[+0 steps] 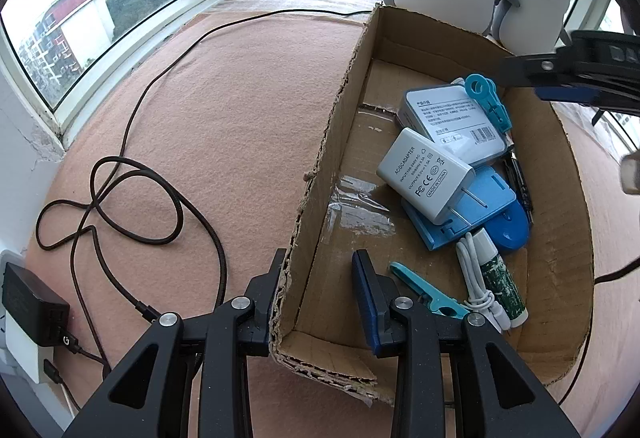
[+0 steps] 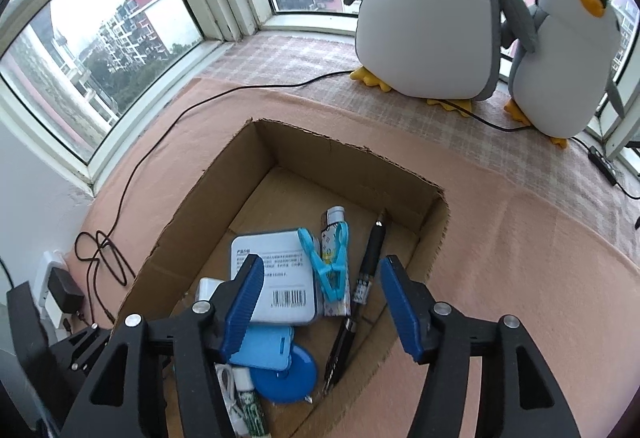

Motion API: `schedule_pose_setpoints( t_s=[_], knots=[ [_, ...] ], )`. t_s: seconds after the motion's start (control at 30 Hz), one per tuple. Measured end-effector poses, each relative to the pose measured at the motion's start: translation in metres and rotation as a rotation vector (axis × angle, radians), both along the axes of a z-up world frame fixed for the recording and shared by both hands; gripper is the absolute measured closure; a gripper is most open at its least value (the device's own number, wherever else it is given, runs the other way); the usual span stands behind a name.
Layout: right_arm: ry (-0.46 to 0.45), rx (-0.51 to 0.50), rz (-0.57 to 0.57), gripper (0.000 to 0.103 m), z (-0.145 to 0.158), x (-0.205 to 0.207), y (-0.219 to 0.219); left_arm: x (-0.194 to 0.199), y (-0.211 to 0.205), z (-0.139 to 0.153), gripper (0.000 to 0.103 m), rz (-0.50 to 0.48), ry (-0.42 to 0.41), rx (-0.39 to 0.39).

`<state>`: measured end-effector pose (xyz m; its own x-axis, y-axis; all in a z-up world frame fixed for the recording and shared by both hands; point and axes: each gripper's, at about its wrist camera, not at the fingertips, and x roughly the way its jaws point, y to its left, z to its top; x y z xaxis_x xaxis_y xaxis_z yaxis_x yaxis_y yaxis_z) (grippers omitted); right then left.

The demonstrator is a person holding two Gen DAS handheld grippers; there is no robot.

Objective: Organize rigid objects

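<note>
An open cardboard box (image 1: 320,158) (image 2: 340,158) lies on the pink cloth. It holds a white power bank (image 1: 452,122) (image 2: 280,278), a white AC adapter (image 1: 424,174), a flat blue case (image 1: 488,198), a round blue tape measure (image 2: 288,374), teal clothes pegs (image 1: 428,294) (image 2: 332,270), two dark pens (image 2: 370,262), a lighter (image 2: 332,222), a white cable (image 1: 476,286) and a green tube (image 1: 504,286). My left gripper (image 1: 320,254) is shut on the box's near left wall. My right gripper (image 2: 322,260) (image 1: 536,84) hangs open above the contents, holding nothing.
Two plush penguins (image 2: 428,18) (image 2: 568,58) stand at the window behind the box. A dark cable (image 1: 132,206) loops on the cloth left of the box. It runs to a black charger (image 1: 32,302) on a white power strip. Another thin cable (image 2: 280,86) crosses behind the box.
</note>
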<state>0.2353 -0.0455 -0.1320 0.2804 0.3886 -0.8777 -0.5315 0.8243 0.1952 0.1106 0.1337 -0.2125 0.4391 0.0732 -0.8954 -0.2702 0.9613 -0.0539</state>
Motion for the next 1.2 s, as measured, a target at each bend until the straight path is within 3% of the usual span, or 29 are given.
schedule_pose_setpoints(
  t_s=[0.23, 0.53, 0.77, 0.87, 0.93, 1.03, 1.2],
  knots=[
    [-0.033, 0.035, -0.022, 0.039, 0.018, -0.021, -0.027, 0.001, 0.001, 0.001, 0.069, -0.004, 0.009, 0.011],
    [-0.083, 0.041, -0.054, 0.038, 0.035, -0.059, -0.063, -0.007, -0.007, 0.017, 0.069, -0.014, -0.015, 0.040],
    [-0.135, 0.054, -0.089, 0.036, 0.054, -0.087, -0.087, -0.019, -0.014, 0.048, 0.068, -0.023, -0.073, 0.083],
    [-0.158, 0.064, -0.108, 0.027, 0.063, -0.099, -0.096, -0.028, -0.024, 0.069, 0.067, -0.039, -0.114, 0.088],
    [-0.180, 0.065, -0.119, 0.025, 0.070, -0.108, -0.102, -0.032, -0.031, 0.082, 0.064, -0.057, -0.143, 0.099],
    [-0.213, 0.051, -0.138, 0.024, 0.078, -0.122, -0.109, -0.040, -0.047, 0.102, 0.048, -0.094, -0.189, 0.114],
    [-0.269, 0.036, -0.172, 0.018, 0.092, -0.144, -0.119, -0.052, -0.070, 0.126, 0.042, -0.140, -0.239, 0.116]
  ],
)
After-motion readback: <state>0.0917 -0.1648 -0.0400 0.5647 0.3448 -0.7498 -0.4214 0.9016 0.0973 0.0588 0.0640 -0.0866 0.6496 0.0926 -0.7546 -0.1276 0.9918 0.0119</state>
